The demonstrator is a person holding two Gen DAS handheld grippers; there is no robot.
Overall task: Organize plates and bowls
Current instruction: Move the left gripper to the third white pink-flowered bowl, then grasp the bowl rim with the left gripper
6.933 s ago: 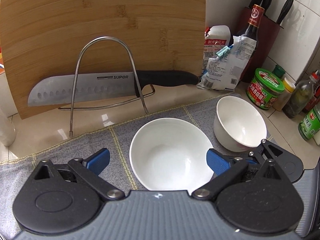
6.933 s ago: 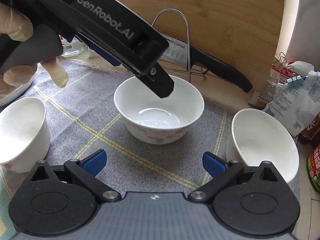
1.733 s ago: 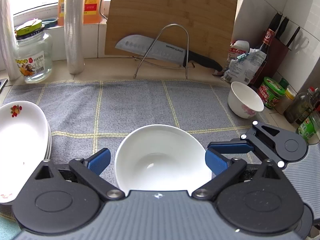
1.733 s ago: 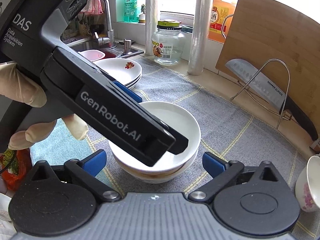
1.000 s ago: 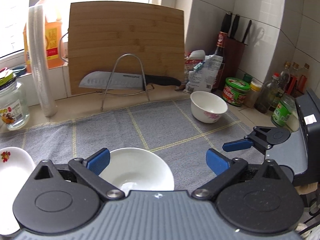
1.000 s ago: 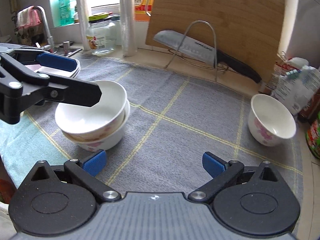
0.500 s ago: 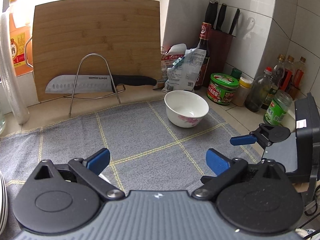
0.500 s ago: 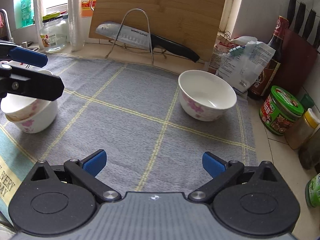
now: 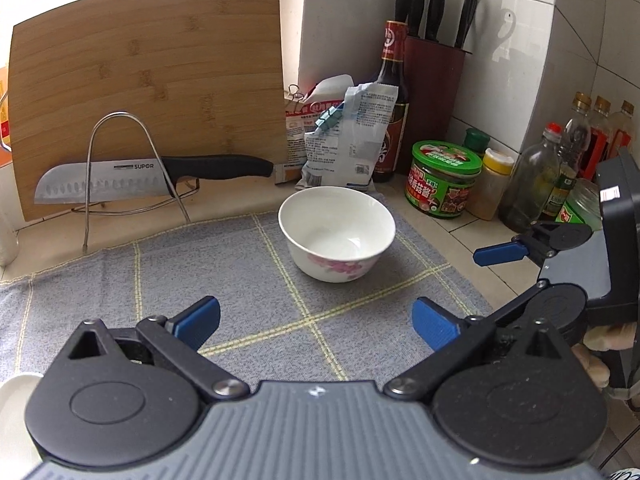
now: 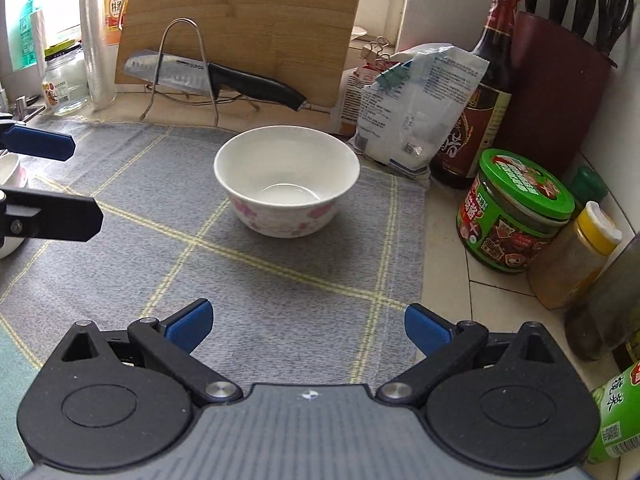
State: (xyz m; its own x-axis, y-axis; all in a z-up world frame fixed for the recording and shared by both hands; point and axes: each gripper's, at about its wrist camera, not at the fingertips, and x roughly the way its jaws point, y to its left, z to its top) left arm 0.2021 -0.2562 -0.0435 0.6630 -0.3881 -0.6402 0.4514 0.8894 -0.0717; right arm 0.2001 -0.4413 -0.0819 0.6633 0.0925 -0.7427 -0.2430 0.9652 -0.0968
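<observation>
A white bowl with pink flowers (image 9: pixel 336 236) stands upright and empty on the grey checked mat (image 9: pixel 240 280), near its far right corner. My left gripper (image 9: pixel 316 320) is open and empty, a short way in front of the bowl. The right gripper (image 10: pixel 306 328) is also open and empty, facing the same bowl (image 10: pixel 286 184) from the front right. At the left edge of the right wrist view the left gripper's blue-padded fingers (image 10: pixel 40 142) hover spread apart. Behind them shows part of a stack of white bowls (image 10: pixel 8 176).
A bamboo cutting board (image 9: pixel 148 68) and a knife on a wire rack (image 9: pixel 120 184) stand behind the mat. Clipped bags (image 10: pixel 416 116), a dark sauce bottle (image 10: pixel 486 92), a knife block (image 10: pixel 556 80), a green-lidded jar (image 10: pixel 516 208) and several bottles crowd the right.
The left gripper let go of a bowl on the stack at the left and swung right toward the lone bowl. The right gripper also came closer to that bowl.
</observation>
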